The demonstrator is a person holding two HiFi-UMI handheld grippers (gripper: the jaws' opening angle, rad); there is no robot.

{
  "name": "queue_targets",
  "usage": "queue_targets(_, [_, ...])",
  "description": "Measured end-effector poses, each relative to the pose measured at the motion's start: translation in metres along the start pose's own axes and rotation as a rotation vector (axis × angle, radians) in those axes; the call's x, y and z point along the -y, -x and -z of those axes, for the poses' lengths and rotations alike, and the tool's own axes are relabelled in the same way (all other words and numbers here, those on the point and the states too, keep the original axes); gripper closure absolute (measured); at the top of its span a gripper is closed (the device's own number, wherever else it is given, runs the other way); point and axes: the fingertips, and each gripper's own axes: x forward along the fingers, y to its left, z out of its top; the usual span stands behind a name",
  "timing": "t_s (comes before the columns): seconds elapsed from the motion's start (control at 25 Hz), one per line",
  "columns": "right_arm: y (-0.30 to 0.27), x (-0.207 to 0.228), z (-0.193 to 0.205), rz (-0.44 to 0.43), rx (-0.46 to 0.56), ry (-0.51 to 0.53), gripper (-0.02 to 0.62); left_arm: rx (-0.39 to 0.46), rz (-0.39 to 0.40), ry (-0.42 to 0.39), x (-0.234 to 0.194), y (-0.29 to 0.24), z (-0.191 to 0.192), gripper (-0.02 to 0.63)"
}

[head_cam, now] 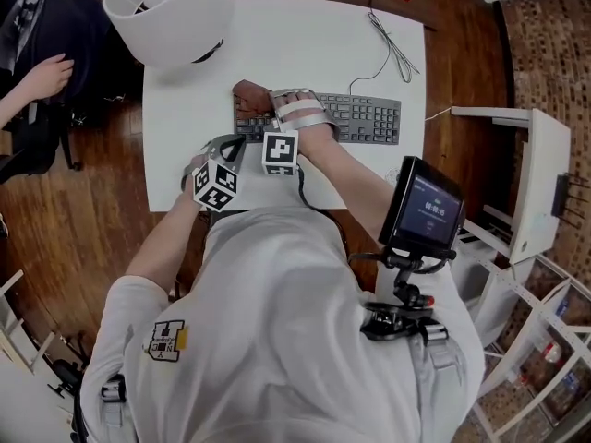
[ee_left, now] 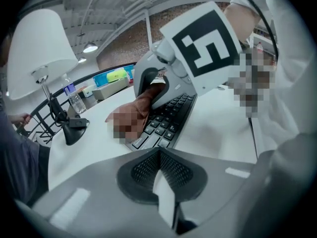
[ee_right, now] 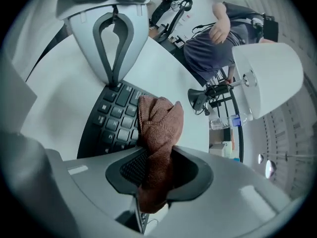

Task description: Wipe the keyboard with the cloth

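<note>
White rectangular table [head_cam: 305,44] under me, wood floor all round it. Big white lamp shade [head_cam: 166,12] over the far left corner; its black base [ee_left: 74,130] sits on the table, left of the keyboard.

Black flat keyboard [head_cam: 369,118] lies across the table's middle, running left to right, with most of it right of centre.

My right gripper [head_cam: 277,104] is down over the keyboard's left end. Its jaws are clamped on the brown terry cloth [ee_right: 158,133], about half closed, with the pads pressing the fabric. The cloth is bunched. One end pokes out ahead of the jaws and rests on the leftmost keys, and a short tail hangs out behind the pads.

My left gripper [head_cam: 238,141] is just near of the right one, at the keyboard's near left corner. Its jaws are closed pad to pad with nothing in them. The tips sit right at the keyboard's edge, and I can't tell whether they touch it.

Thin black cable [head_cam: 388,49] trails over the far right part of the table. Clear plastic water bottle [ee_left: 74,98] stands beyond the lamp base. Another person's hand [head_cam: 46,74] is off the table at the far left.
</note>
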Motion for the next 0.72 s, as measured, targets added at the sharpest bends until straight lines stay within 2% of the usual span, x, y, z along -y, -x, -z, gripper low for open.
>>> queue_targets(0.4, [0.020, -0.025, 0.141, 0.017, -0.164, -0.098, 0.480, -0.016, -0.011, 0.014, 0.002, 0.000, -0.006, 0.606])
queue_targets(0.72, [0.042, -0.061, 0.301, -0.008, -0.428, -0.230, 0.480, -0.027, -0.008, 0.022, 0.003, -0.001, -0.005, 0.606])
